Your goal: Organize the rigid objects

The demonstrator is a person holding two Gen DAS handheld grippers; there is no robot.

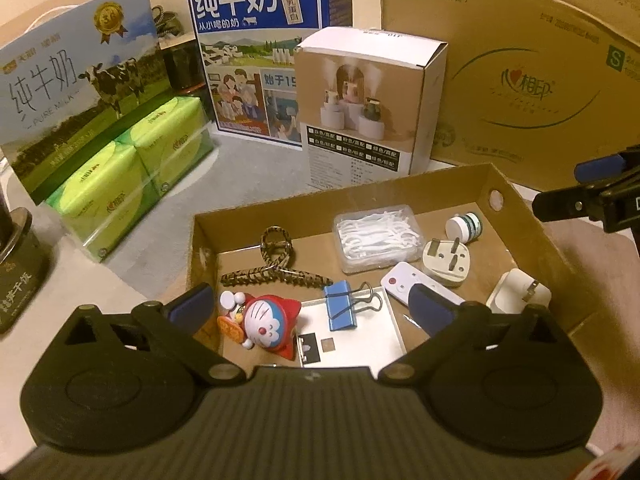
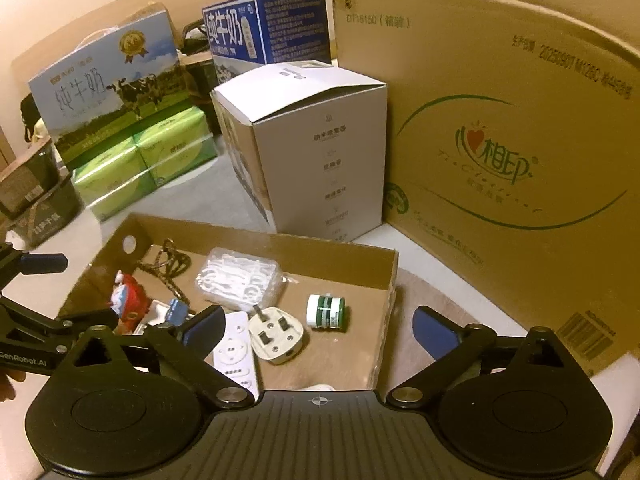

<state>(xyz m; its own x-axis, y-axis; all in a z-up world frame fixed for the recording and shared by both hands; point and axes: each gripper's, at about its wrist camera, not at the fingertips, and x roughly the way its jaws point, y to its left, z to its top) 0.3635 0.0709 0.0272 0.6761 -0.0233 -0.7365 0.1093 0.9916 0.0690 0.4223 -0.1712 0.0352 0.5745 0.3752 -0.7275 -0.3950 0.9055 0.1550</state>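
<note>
Cardboard tray point(image 2: 344, 254) — plug point(image 2: 276, 338), remote point(image 2: 236, 354), floss picks point(image 2: 240, 278)

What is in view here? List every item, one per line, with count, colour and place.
shallow cardboard tray: one, brown, centre of table.
clear plastic box of floss picks: one, white picks, tray's far side.
tortoiseshell hair claw: one, brown, tray's left.
blue binder clip: one, on a white card.
red cat figurine: one, tray's near left.
white remote control: one, mid tray.
three-pin plug: one, cream, beside the remote.
small green-banded jar: one, tray's right.
white charger: one, near right corner.
milk cartons: two, blue, behind.
green tissue packs: several, left.
humidifier box: one, behind tray.
large cardboard box: one, right.
left gripper: open, above tray.
right gripper: open, above tray.
</note>
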